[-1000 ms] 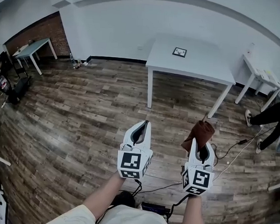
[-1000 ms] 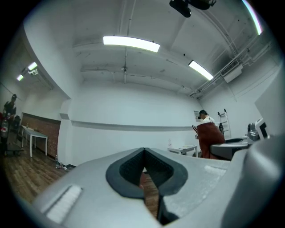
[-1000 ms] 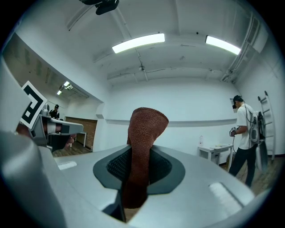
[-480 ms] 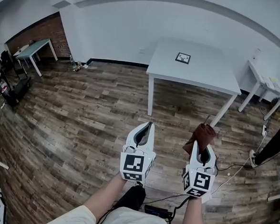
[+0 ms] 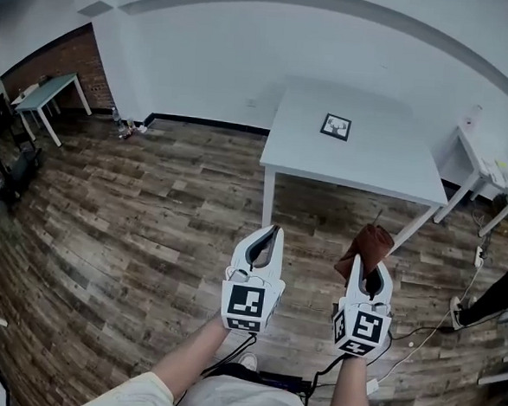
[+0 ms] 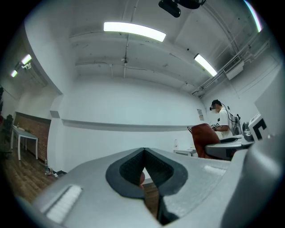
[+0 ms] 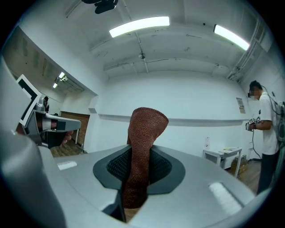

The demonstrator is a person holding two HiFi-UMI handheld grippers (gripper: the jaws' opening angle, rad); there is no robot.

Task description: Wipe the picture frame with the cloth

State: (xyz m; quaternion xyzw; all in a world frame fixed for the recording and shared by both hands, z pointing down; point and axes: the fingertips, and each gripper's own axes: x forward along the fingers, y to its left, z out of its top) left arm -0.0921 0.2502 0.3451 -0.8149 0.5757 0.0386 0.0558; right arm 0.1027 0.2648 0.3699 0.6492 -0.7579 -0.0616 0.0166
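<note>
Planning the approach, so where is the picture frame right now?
In the head view the picture frame lies flat on the white table ahead, toward its far side, well beyond the held cloth.

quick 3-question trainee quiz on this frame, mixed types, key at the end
1. Fill in: the jaws of the left gripper are ___, with nothing between them.
2. Multiple choice: what does the right gripper clamp? A) the brown cloth B) a sponge C) nothing
3. True or false: the brown cloth is touching the picture frame.

Key
1. shut
2. A
3. false: the picture frame lies flat on the white table, well ahead of both grippers and apart from the brown cloth.
</note>
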